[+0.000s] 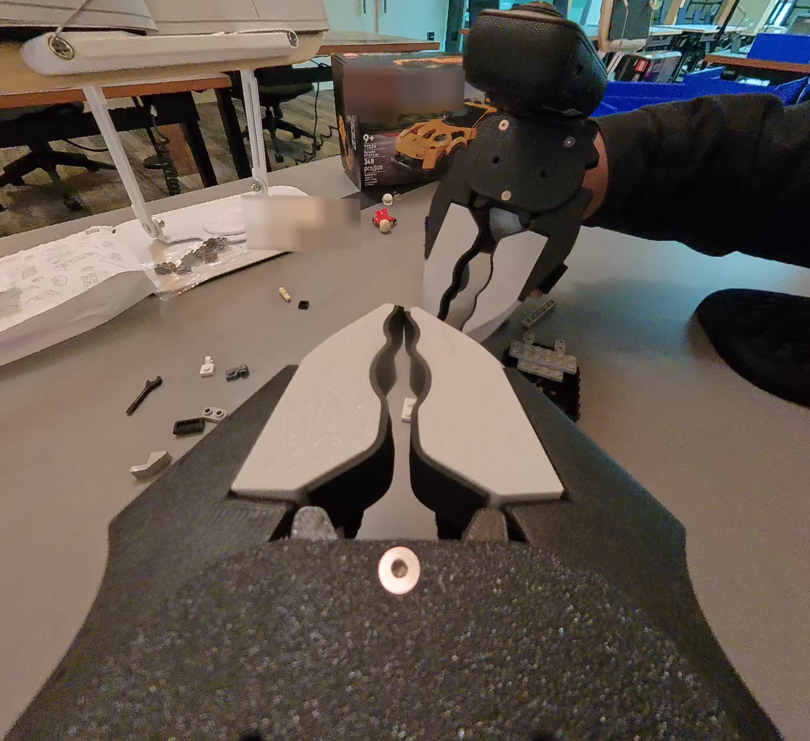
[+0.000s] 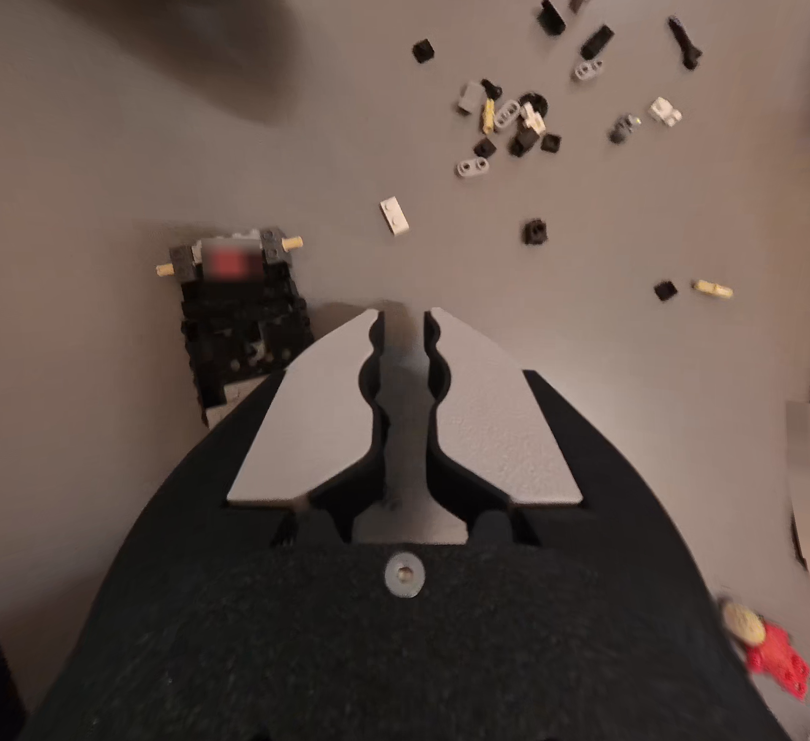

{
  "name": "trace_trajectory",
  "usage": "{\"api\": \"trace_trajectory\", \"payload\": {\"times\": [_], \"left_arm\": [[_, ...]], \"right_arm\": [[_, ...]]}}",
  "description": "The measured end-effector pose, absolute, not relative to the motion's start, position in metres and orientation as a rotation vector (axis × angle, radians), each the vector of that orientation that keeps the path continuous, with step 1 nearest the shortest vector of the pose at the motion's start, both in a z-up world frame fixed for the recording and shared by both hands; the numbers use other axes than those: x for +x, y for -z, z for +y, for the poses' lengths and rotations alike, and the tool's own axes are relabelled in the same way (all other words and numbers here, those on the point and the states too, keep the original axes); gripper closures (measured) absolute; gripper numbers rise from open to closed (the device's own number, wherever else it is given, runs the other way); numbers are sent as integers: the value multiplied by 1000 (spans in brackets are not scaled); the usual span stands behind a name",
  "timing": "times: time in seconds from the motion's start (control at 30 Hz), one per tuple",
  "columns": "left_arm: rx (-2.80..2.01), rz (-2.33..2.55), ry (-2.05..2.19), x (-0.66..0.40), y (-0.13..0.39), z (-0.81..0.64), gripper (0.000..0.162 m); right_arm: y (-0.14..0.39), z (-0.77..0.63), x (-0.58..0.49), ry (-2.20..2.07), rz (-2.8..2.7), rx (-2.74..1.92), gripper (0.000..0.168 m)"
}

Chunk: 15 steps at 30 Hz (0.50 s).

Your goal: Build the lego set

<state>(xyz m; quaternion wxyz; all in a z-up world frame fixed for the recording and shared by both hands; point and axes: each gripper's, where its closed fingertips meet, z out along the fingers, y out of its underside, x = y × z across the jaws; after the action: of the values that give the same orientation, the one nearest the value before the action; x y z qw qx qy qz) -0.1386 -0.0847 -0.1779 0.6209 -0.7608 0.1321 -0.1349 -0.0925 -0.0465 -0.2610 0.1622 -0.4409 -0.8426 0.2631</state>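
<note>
The partial black and grey build [image 2: 236, 316] lies on the grey table, just left of my right gripper [image 2: 403, 314]. The right gripper points down at the table with its jaws a little apart and nothing between them. In the left wrist view it [image 1: 464, 323] hangs just beyond the build [image 1: 543, 362]. My left gripper [image 1: 403, 312] is low over the table with its tips touching, and I see nothing held in it. A white plate [image 2: 394, 215] lies ahead of the right gripper. It also shows under the left gripper's fingers [image 1: 408, 408].
Several small loose pieces [image 2: 513, 123] are scattered on the table, also left of the left gripper [image 1: 188, 426]. A red piece [image 1: 384, 220], the set's box [image 1: 394, 128], a bag of parts [image 1: 188, 264], a white paper bag [image 1: 65, 281] and a stand with the booklet [image 1: 175, 45] sit farther back. The gap from one gripper's tips to the other's is roughly 11 cm. My right tips are roughly 5 cm from the white plate [image 2: 394, 215].
</note>
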Motion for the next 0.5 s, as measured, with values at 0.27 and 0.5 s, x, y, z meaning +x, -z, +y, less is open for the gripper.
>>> {"api": "trace_trajectory", "payload": {"times": [0.27, 0.5], "left_arm": [[-1743, 324, 286, -139, 179, -85, 162], [-1742, 335, 293, -137, 178, -86, 162]], "right_arm": [[277, -75, -131, -809, -2534, -1169, 149], [278, -70, -123, -803, -2564, -1200, 161]]}}
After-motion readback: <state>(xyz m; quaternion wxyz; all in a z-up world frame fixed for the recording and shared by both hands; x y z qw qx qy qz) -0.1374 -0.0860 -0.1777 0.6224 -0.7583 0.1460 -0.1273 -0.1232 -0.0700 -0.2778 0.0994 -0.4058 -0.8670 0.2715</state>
